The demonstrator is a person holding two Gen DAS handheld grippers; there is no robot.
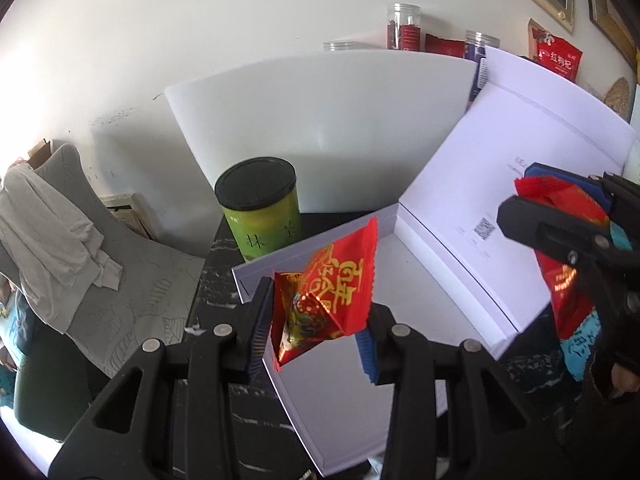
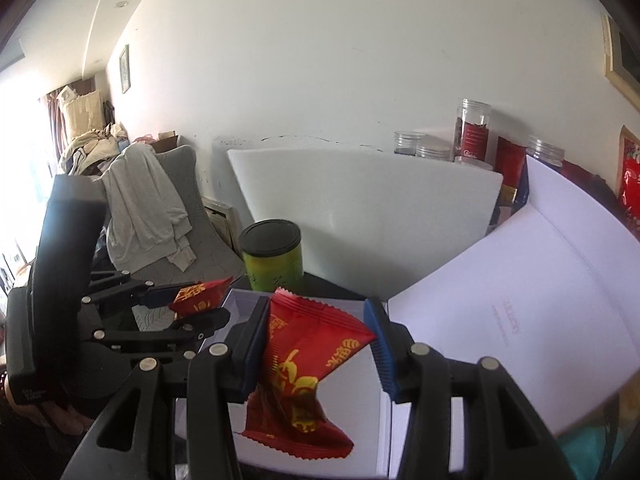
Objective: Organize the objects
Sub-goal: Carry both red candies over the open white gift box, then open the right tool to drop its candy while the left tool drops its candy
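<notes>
- The left tool point(image 1: 316, 316) is clamped on a red snack packet point(image 1: 332, 292) with gold lettering; the packet stands up between the two blue pads, its top corner poking above them.
- This packet hangs over the near left corner of the open white box point(image 1: 400, 276), not touching the bottom of it.
- The right tool point(image 2: 320, 340) grips a second red packet point(image 2: 308, 372), pinched at its upper part; the rest of the wrapper droops below the pads, over the inside of the box point(image 2: 360, 400).
- Seen from the left side, the right tool point(image 1: 560, 216) sits at the far right edge, above the box's raised lid point(image 1: 500, 168), with its packet point(image 1: 568, 284) dangling beneath it.
- Seen from the right side, the left tool point(image 2: 196, 304) is off to the left with its packet point(image 2: 198, 298) sticking out between the pads, just beside the left wall of the box.
- A green tin with a black lid point(image 1: 260, 208) stands on the dark worktop point(image 1: 212, 280) just behind the box, in front of a white foam board point(image 1: 320, 120).
- Clear jars point(image 1: 403, 26) and red bags point(image 1: 558, 54) line the wall behind the board.
- A grey garment point(image 2: 148, 208) is draped over a chair to the left.
</notes>
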